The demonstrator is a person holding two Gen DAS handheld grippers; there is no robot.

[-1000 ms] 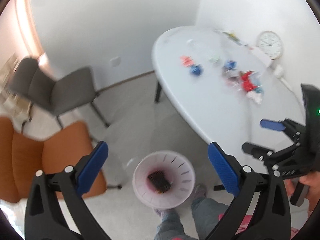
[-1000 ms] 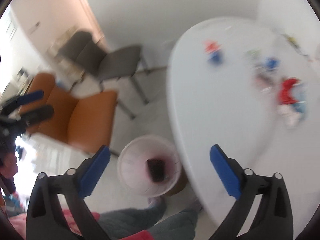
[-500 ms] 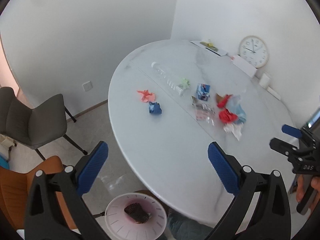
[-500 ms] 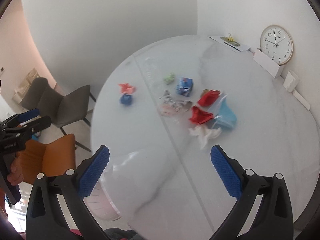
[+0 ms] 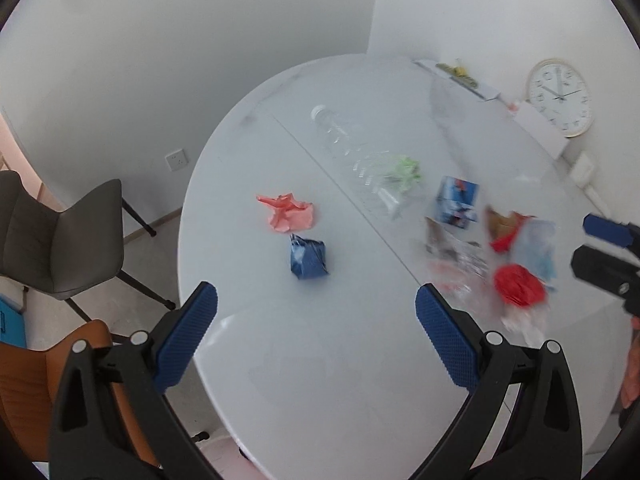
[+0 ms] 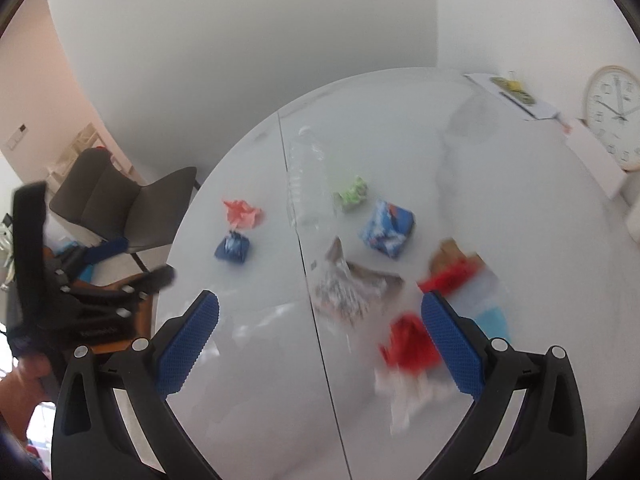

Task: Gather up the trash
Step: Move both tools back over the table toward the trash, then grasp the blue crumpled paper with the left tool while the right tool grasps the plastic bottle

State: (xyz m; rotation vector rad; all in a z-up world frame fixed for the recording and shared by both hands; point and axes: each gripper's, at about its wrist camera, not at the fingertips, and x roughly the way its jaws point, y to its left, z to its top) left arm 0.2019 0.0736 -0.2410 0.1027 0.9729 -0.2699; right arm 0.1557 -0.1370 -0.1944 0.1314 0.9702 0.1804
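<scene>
Trash lies on a round white table: a pink crumpled paper, a blue crumpled wrapper, a clear plastic bottle, a green scrap, a blue carton, a clear foil wrapper, red scraps. My left gripper is open and empty above the table's near edge, short of the blue wrapper. My right gripper is open and empty above the foil wrapper and a red scrap. The pink paper and blue wrapper lie further left.
A grey chair and an orange chair stand left of the table. A round clock and white boxes lean against the far right wall. A paper with a yellow clip lies at the table's far edge.
Both grippers swung up from the floor bin to the table and moved in over it. The white bin has dropped out of view. Both stay open.
</scene>
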